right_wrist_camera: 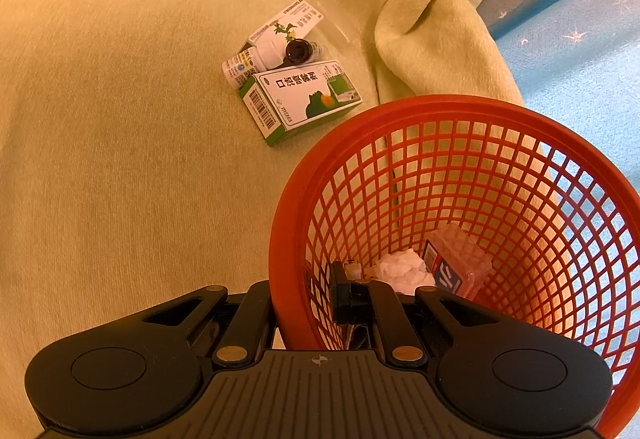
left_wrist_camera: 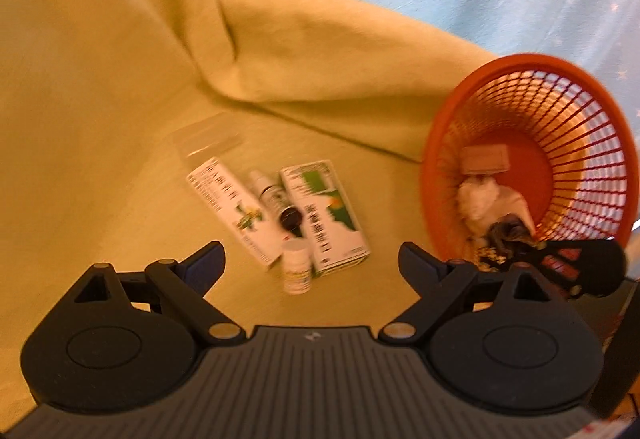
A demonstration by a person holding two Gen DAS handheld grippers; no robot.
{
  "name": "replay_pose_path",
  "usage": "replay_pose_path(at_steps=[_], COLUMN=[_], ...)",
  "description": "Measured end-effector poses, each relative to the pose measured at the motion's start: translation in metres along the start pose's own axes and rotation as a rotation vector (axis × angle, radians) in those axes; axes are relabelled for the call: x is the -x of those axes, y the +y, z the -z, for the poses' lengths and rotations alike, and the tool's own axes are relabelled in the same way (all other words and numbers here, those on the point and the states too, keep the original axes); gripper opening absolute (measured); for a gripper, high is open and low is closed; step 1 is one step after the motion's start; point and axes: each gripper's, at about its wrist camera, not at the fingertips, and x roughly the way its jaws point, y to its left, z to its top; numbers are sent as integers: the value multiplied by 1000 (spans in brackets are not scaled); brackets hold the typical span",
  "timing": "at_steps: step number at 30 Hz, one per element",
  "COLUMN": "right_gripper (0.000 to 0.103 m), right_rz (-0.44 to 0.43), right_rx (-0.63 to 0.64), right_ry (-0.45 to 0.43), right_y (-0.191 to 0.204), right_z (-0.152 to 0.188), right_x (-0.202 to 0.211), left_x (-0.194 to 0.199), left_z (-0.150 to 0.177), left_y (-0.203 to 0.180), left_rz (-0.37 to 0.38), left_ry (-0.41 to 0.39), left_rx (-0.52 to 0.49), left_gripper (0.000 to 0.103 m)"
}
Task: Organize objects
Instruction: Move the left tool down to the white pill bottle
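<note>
Left gripper [left_wrist_camera: 310,259] jaws wide open, empty, medicine boxes [left_wrist_camera: 324,215] dead ahead, long axes roughly along approach; right gripper [right_wrist_camera: 304,299] clamps orange basket [right_wrist_camera: 472,111] rim, farther off.

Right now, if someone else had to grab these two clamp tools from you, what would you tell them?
Left gripper: open, holding nothing, hovering over the medicine pile.
Right gripper: shut on the orange basket wall, one finger inside, one outside.
Done: crumpled tissue and clear plastic pack lie in the basket.
Left: green box, white box, small white bottle and brown vial, all on the blanket beside the basket.
</note>
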Motion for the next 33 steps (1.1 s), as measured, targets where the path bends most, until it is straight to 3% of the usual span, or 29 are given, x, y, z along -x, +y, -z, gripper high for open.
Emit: replay_pose_path(at_steps=[6,17,26,30,33], right_gripper=[5,5,5,5,5], right_rz=[0,0,0,3,3], right_rx=[0,1,-1,0,1], right_ry=[1,2,2,1,1], right_y=[0,-1,-1,0,1], right_z=[-1,-2,-2,-2,-1], right_x=[-1,-1,-1,0,0], left_x=[-14,-37,-63,-84,-92], left_z=[13,24,21,21,21], left_y=[10,20,23,17,11], left_rz=[-54,-76,-39,-16,-7], left_ry=[35,69,82,114,123], left_rx=[-1,-1,-29,-64,-74], left_gripper=[91,88,68,43,41])
